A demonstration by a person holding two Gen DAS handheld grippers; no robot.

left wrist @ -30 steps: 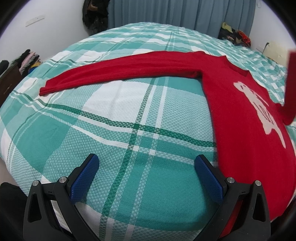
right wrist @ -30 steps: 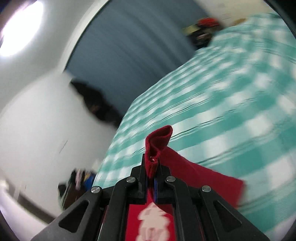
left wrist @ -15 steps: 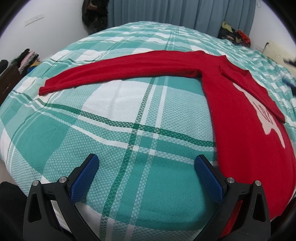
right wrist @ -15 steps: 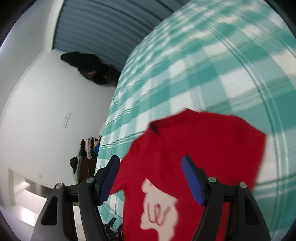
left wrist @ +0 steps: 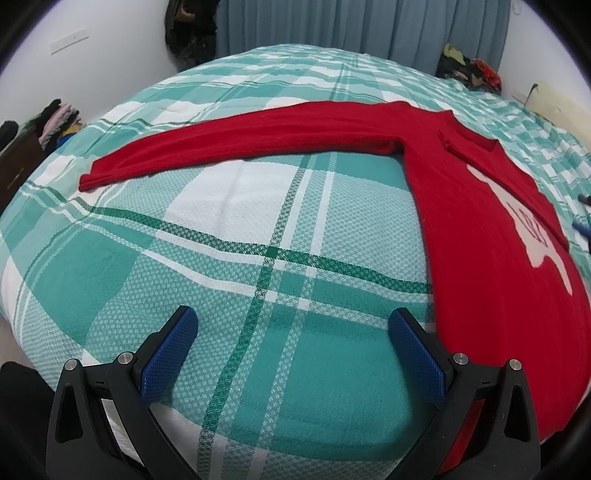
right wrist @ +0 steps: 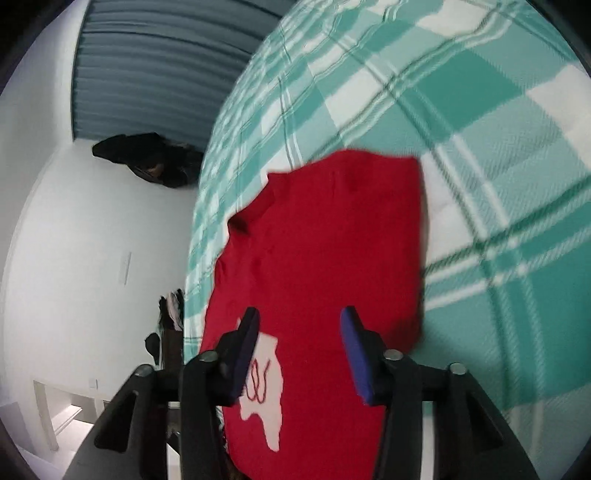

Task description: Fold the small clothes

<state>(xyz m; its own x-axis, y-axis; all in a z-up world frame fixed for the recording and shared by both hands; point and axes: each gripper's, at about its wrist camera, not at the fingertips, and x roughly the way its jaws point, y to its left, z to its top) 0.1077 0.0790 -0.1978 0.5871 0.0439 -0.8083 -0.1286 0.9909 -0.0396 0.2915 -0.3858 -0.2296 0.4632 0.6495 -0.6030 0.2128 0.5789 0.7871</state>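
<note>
A red sweater [left wrist: 476, 229] with a white figure on its chest lies flat on the green plaid bed cover [left wrist: 229, 236]. Its left sleeve [left wrist: 240, 140] stretches out to the left. Its right sleeve is folded across the chest. My left gripper [left wrist: 293, 332] is open and empty, low over the cover just left of the sweater's hem. In the right wrist view my right gripper [right wrist: 299, 332] is open and empty above the sweater [right wrist: 321, 251], over the folded sleeve and the white figure [right wrist: 264, 402].
Blue curtains [left wrist: 362, 26] hang behind the bed. Piles of clothes sit at the left [left wrist: 59, 118] and at the far right corner [left wrist: 469, 66]. A dark garment [left wrist: 188, 33] hangs on the wall. The right gripper's tips show at the right edge [left wrist: 583, 221].
My right gripper, shut on the sleeve cuff a second ago, has opened and dropped the sleeve across the sweater's chest, then drawn back. The left gripper has not moved.
</note>
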